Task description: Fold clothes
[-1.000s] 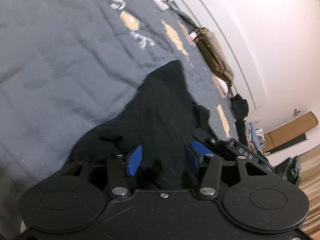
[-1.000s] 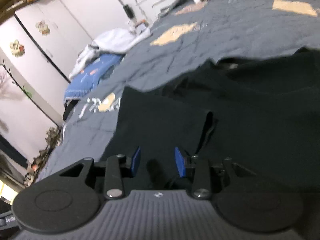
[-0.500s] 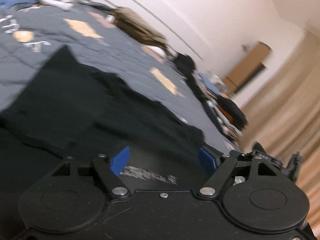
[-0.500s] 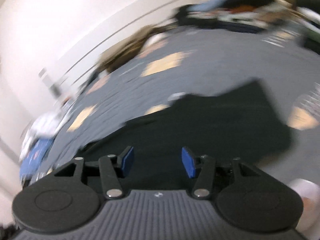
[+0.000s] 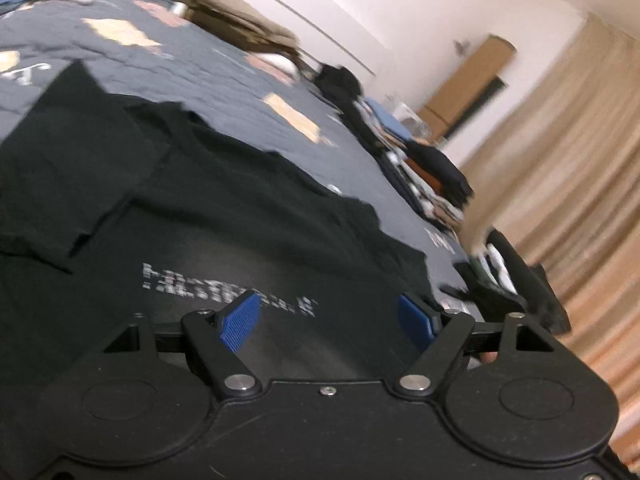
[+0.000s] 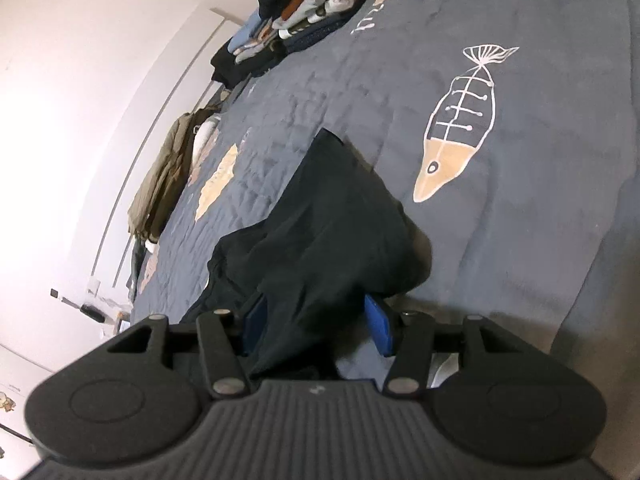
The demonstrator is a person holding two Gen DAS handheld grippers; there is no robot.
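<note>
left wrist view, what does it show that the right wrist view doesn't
Only the left wrist view shows the white print on the black shirt, the beige curtain and the wooden cabinet. Only the right wrist view shows the fish drawing on the bedspread and black cloth lying between the right hand-held gripper pads. Both show the black shirt, the grey bedspread, the olive jacket by the wall and a stack of folded clothes.
</note>
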